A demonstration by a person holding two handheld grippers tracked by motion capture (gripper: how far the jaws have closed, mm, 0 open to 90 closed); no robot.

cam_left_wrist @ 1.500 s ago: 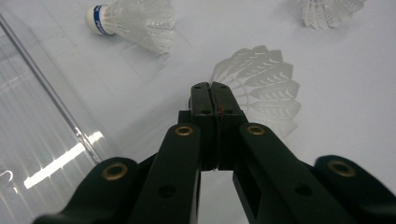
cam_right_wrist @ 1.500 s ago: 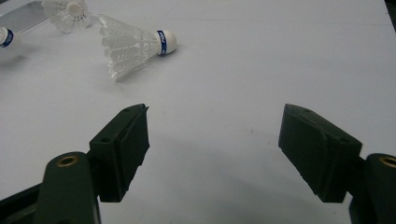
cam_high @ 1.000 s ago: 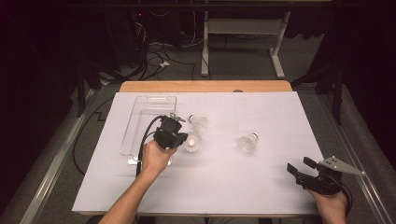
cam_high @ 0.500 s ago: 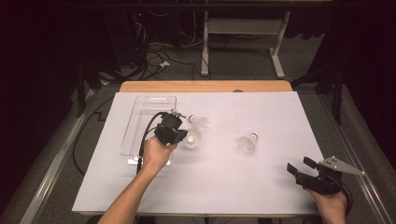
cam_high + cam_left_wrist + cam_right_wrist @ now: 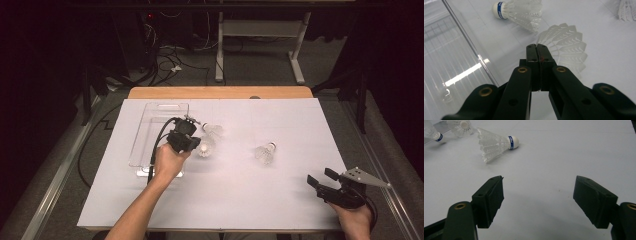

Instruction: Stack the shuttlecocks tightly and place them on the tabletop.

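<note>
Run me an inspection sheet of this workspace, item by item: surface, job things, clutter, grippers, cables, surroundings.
Surface: white table cover, flat, with a wooden edge at the far side.
Job's things: clear tray at left, nothing seen inside. Three shuttlecocks lie outside it: near shuttlecock, far shuttlecock, right shuttlecock.
Clutter: nothing seen.
Grippers: left gripper has its jaws shut, tips at the near shuttlecock's feather rim; whether a feather is pinched is unclear. Right gripper has its jaws open and empty, near the table's right corner.
Cables: left gripper's cable loops over the tray; loose floor cables beyond the table.
Surroundings: dark room, white stand behind.
</note>
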